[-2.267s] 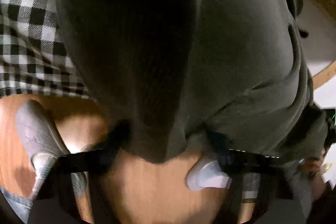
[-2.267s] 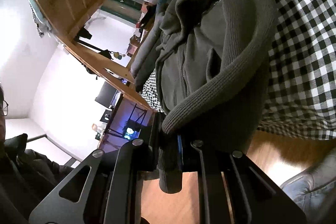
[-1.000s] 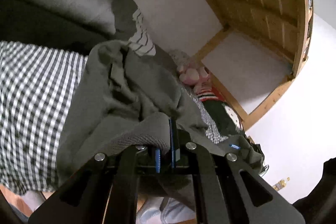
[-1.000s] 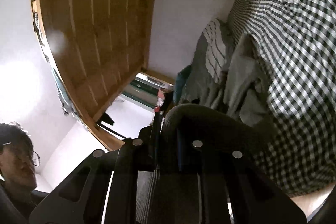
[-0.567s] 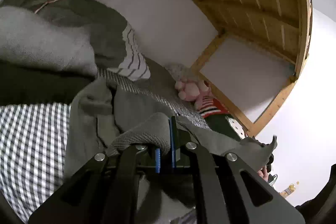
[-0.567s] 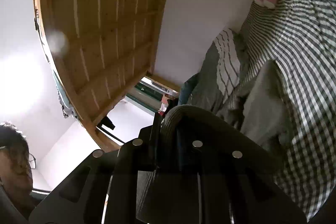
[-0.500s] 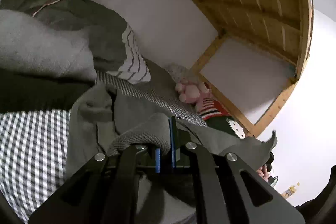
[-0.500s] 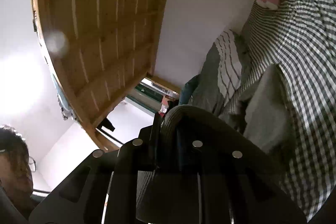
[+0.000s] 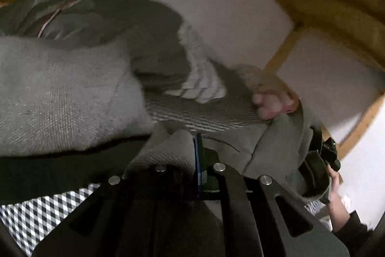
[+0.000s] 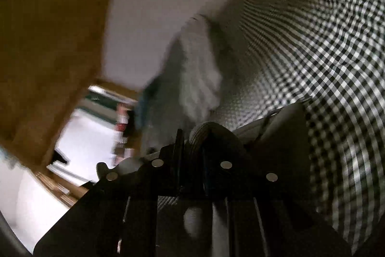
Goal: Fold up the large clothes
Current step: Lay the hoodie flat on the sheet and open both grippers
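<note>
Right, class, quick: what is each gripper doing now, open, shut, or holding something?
Left gripper: shut on the grey garment.
Right gripper: shut on the same garment's ribbed edge.

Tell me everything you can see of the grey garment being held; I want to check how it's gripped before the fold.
The grey garment is a thick, dull olive-grey piece with a ribbed knit band. In the left wrist view the left tongs are shut on a bunched fold of that band, and loose cloth trails right towards the person's hand. In the right wrist view the right tongs pinch another ribbed edge, with more cloth lying on the checked bedcover. Both views are blurred.
</note>
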{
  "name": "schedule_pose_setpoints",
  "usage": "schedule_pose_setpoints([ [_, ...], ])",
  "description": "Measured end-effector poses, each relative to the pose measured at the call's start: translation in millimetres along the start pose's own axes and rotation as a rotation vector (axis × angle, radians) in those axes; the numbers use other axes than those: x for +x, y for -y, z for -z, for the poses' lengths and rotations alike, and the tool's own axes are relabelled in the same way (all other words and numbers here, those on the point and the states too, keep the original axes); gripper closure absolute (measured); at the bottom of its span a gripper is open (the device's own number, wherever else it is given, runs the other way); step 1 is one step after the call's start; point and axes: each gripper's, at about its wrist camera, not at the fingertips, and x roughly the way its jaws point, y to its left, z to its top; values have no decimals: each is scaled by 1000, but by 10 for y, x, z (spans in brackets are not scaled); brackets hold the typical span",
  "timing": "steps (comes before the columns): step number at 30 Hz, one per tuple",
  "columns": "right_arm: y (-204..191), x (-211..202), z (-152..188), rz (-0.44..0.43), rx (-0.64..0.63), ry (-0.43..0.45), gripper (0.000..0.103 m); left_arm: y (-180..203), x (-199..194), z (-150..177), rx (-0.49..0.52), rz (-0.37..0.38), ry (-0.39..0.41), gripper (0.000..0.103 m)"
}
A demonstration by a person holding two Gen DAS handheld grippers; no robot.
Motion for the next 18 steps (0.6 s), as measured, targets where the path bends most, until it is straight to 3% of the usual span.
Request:
schedule_pose_setpoints([
  [2, 71, 308, -151, 96, 42, -66, 88, -124, 145, -64, -44, -22, -34, 93],
  [5, 102, 567, -251, 175, 45, -124, 68, -228, 286, -109, -61, -22, -70, 84],
  [7, 12, 644, -290, 149, -2, -142, 11, -209, 268, -143, -51, 10, -57, 74],
  [8, -36, 624, -293, 102, -14, -130, 5, -188, 237, -169, -43, 50, -46, 57],
  [9, -119, 549, -331, 12, -41, -95, 4, -153, 188, -215, -34, 115, -32, 41],
  [10, -202, 470, -389, -60, -65, -74, 4, -119, 143, -253, -25, 167, -17, 3],
  [12, -345, 320, -485, -78, -123, -41, 4, -31, 22, -333, 11, 165, 32, 6],
  [14, -571, 202, -507, 77, -301, -34, 4, 147, -105, -426, 136, 59, 79, 6],
  [16, -723, 195, -390, 211, -483, -94, 4, 325, -107, -431, 268, 10, 46, 6],
  [18, -763, 292, -160, 364, -688, -214, 4, 500, 24, -330, 425, -43, -64, 5],
])
